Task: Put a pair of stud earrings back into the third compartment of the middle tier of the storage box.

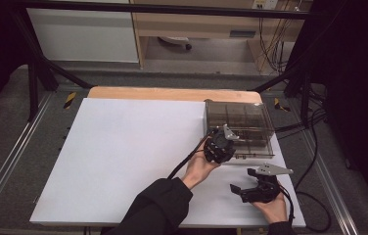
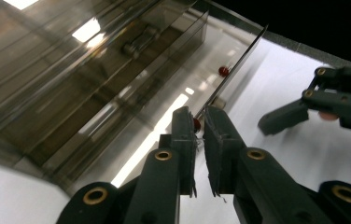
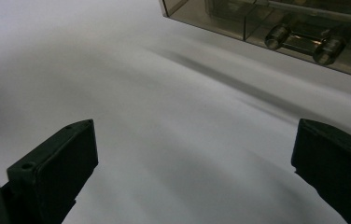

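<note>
A: Left hand (image 1: pixel 199 169) is reaching forward and to the right, palm up under its gripper, dark sleeve (image 1: pixel 160 203) pushed in from the bottom edge.

B: Left gripper (image 2: pixel 200 140) state?

A: Jaws nearly together — I see just a thin slit between the pads in the left gripper view. Whether they pinch anything, I can't tell.

B: And the right?

A: Right hand (image 1: pixel 272 208) sits low at the bottom right, wrist barely in frame. Right gripper (image 1: pixel 238 190) points left, jaws spread wide — both black pads (image 3: pixel 66 161) stand well apart in the right gripper view. The two grippers are near each other, not touching.
</note>
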The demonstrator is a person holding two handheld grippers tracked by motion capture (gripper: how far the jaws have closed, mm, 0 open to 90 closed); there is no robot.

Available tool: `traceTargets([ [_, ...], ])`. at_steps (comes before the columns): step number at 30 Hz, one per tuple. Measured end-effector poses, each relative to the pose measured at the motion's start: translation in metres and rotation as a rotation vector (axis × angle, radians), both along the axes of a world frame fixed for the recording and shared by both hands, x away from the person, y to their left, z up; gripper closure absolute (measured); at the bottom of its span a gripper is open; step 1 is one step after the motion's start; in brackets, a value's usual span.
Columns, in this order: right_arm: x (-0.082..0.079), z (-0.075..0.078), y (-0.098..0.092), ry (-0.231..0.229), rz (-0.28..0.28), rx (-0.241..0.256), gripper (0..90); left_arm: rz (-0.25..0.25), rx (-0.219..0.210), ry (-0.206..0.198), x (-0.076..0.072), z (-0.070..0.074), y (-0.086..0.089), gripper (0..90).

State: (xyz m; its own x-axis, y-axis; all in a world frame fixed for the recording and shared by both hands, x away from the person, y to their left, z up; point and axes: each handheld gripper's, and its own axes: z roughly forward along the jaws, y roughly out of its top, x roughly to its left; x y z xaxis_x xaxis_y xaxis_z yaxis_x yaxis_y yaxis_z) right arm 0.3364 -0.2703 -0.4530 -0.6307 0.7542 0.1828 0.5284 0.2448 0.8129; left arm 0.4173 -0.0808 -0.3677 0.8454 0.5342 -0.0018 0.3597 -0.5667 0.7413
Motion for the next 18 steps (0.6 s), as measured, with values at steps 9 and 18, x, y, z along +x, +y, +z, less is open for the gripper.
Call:
traceTargets([
  [9, 0.0, 0.0, 0.0, 0.003, 0.002, 0.004, 1.2, -0.01, 0.002, 0.002, 0.008, -0.002, -0.026, 82.2],
  [18, 0.0, 0.0, 0.0, 0.002, 0.003, 0.008, 1.1, -0.012, -0.003, 0.017, 0.019, -0.006, -0.051, 82.2],
])
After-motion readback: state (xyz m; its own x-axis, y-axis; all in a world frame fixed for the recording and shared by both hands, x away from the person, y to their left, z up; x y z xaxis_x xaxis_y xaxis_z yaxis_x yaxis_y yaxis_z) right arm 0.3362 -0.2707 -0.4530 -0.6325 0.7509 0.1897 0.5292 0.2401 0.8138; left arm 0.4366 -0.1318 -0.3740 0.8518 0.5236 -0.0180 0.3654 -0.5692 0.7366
